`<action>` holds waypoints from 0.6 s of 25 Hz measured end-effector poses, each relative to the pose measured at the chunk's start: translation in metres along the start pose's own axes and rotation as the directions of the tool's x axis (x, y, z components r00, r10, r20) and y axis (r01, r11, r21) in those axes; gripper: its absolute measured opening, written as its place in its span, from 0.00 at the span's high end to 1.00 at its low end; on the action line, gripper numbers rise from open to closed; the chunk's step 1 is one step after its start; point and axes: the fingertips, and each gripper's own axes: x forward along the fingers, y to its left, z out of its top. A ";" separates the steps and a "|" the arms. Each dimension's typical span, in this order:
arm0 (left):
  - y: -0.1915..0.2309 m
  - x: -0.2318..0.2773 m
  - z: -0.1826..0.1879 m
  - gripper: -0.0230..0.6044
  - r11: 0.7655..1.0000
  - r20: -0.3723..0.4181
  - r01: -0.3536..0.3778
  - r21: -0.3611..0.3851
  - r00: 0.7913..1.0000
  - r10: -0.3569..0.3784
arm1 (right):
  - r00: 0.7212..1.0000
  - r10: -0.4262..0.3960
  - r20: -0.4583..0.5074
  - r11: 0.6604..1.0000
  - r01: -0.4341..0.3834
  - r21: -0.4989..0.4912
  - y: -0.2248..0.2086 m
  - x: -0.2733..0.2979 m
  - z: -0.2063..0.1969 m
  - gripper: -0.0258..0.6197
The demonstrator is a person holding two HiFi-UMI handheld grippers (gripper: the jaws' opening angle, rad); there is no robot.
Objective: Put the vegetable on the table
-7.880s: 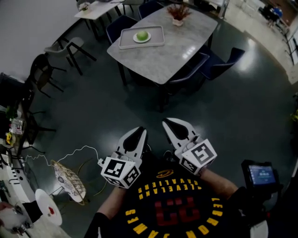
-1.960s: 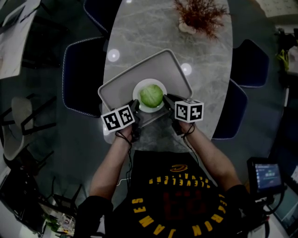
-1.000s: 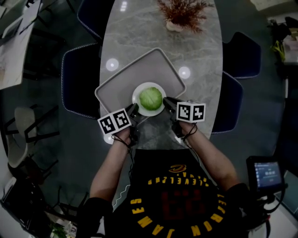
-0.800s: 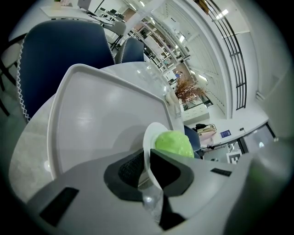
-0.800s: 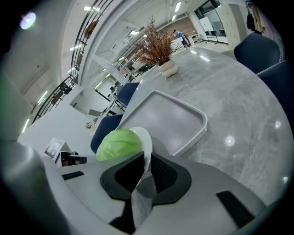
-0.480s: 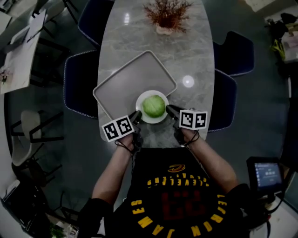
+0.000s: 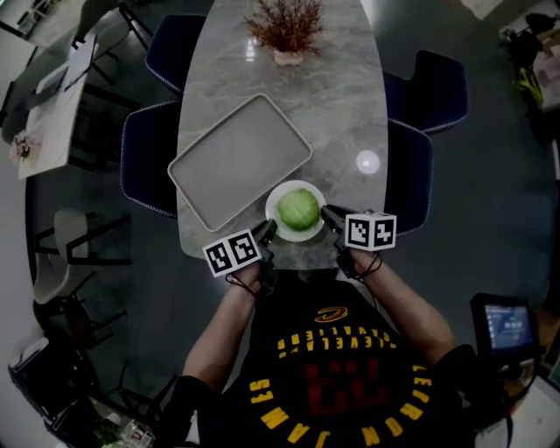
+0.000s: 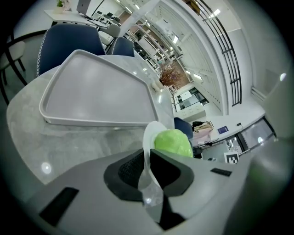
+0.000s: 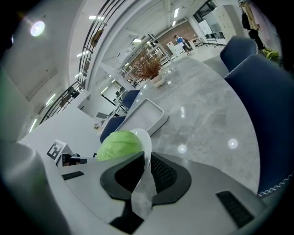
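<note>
One table (image 7: 350, 114), one tray (image 7: 241, 162), one plate (image 7: 282, 194), one vegetable (image 7: 298, 209) and one potted plant (image 7: 284, 26) are being counted. Four blue chairs (image 7: 144, 157) are being shown too, with two grippers: left hand-held gripper (image 7: 268, 229), right hand-held gripper (image 7: 329, 213).

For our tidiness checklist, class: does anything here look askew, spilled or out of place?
Only the tray stands out: it lies skewed across the table, one corner near its edge. The cabbage sits centred on the plate, which the left gripper and right gripper clamp at opposite rims. Nothing has spilled.
</note>
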 end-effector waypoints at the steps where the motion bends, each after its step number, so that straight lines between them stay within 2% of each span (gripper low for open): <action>1: -0.004 0.002 -0.006 0.89 1.000 -0.003 0.002 0.012 1.000 -0.002 | 1.000 -0.002 0.003 1.000 0.002 -0.001 -0.004 -0.006 -0.003 0.88; 9: -0.033 0.035 -0.057 0.89 0.998 -0.065 0.021 0.063 0.998 -0.017 | 0.998 -0.047 0.037 0.999 0.046 0.024 -0.051 -0.055 -0.020 0.89; 15: -0.048 0.062 -0.079 0.89 0.990 -0.112 0.033 0.134 0.994 -0.018 | 0.995 -0.077 0.071 0.996 0.074 0.047 -0.084 -0.075 -0.030 0.89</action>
